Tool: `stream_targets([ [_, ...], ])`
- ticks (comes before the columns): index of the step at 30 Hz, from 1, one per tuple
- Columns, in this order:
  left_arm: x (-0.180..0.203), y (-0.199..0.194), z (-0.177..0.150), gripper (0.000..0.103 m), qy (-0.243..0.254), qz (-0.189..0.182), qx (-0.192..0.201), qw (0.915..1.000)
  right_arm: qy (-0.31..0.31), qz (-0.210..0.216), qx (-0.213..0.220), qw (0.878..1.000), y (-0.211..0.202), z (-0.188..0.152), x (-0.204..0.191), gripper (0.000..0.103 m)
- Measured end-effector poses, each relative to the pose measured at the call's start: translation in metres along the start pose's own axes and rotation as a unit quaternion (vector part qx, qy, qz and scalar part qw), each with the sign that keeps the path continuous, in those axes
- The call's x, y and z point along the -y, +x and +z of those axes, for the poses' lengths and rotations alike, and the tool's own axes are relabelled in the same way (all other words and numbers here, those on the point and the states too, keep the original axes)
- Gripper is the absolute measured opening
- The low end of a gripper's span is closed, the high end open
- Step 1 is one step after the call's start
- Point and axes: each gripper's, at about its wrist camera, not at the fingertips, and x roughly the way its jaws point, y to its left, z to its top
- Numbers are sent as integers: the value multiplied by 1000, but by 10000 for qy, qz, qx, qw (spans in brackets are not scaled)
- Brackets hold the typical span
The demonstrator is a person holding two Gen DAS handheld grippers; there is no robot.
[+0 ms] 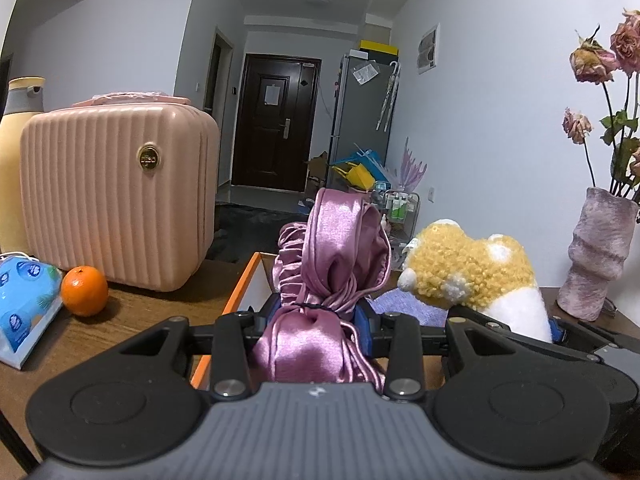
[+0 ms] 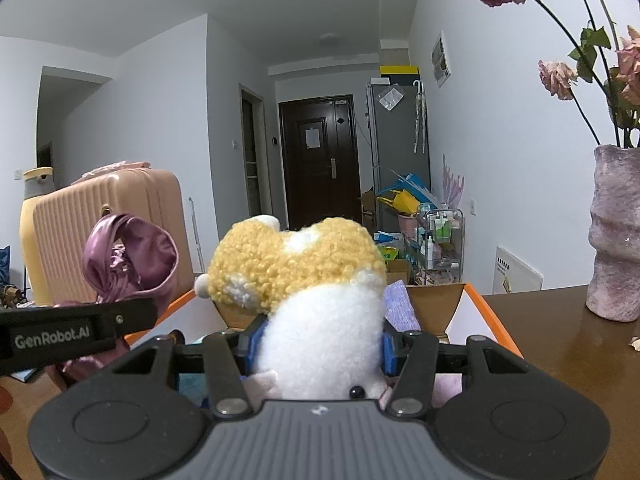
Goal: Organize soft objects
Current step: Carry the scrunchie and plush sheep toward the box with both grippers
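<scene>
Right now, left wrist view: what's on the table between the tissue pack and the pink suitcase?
One orange, standing on the wooden table just in front of the pink suitcase and beside the blue tissue pack. Only the left wrist view shows it.

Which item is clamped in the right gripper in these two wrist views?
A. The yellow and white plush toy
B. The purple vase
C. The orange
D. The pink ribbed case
A: in the right wrist view the right gripper has its blue pads pressed on either side of the white body of the yellow and white plush toy, while the left gripper is shut on a pink satin cloth.
</scene>
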Motion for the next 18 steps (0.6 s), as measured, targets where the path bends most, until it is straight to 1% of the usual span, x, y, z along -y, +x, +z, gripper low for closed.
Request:
stream_targets([
  [11, 2, 27, 3, 38, 95, 2, -14, 10000, -71, -57, -75, 9999, 25, 4, -1, 52],
  [18, 4, 38, 2, 38, 117, 28, -52, 9999, -60, -124, -157, 9998, 37, 5, -1, 52],
])
